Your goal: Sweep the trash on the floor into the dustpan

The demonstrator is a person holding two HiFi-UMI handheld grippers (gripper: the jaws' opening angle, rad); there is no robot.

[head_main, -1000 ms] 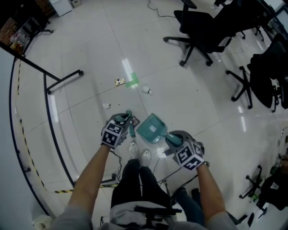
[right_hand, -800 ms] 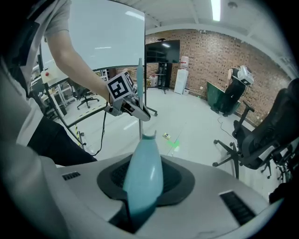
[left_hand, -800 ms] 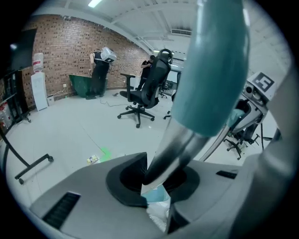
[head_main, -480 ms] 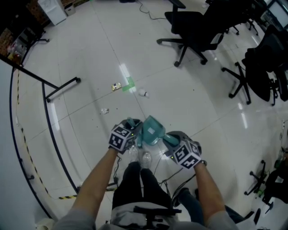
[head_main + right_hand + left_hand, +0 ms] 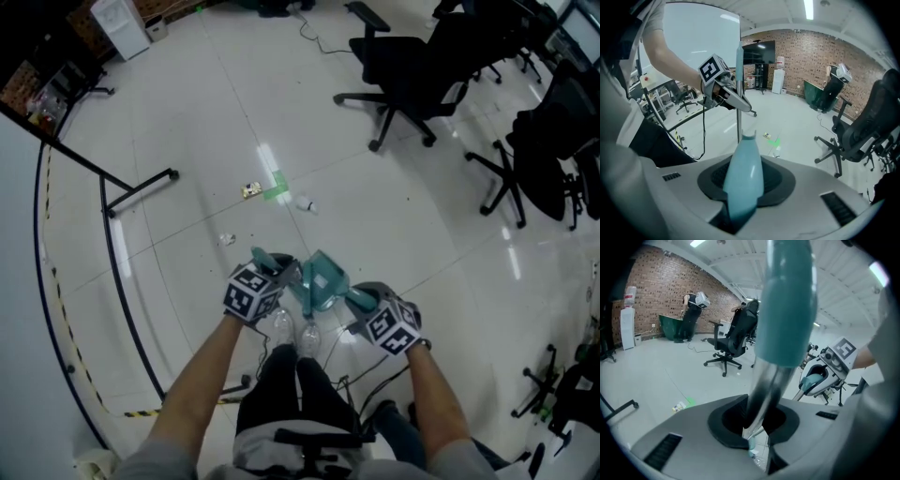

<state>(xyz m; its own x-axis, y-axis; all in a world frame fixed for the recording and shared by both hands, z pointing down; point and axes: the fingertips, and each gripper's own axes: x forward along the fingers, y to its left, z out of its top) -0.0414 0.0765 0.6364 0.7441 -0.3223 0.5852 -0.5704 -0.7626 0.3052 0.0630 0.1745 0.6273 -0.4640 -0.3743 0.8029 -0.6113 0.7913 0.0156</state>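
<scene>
Your left tongs [image 5: 277,272] have drawn in beside the dustpan [image 5: 323,277] since a second ago. Their jaws have just been closing and now clench the broom handle [image 5: 783,315]. Your right tongs [image 5: 358,298] grasp the dustpan handle [image 5: 743,178], holding the pan off the floor just ahead of your shoes [image 5: 291,328]; pan and broom look nearly touching, though the head view is too small to be sure.

The trash lies on the floor beyond the pan: a printed wrapper [image 5: 249,190] beside a strip of green tape [image 5: 276,185], a white scrap [image 5: 305,202] near it, and a smaller scrap [image 5: 226,239] closer to you on the left. A black frame leg [image 5: 141,183] reaches in from the left, near the wrapper. Office chairs [image 5: 403,61] stand well apart on the right.
</scene>
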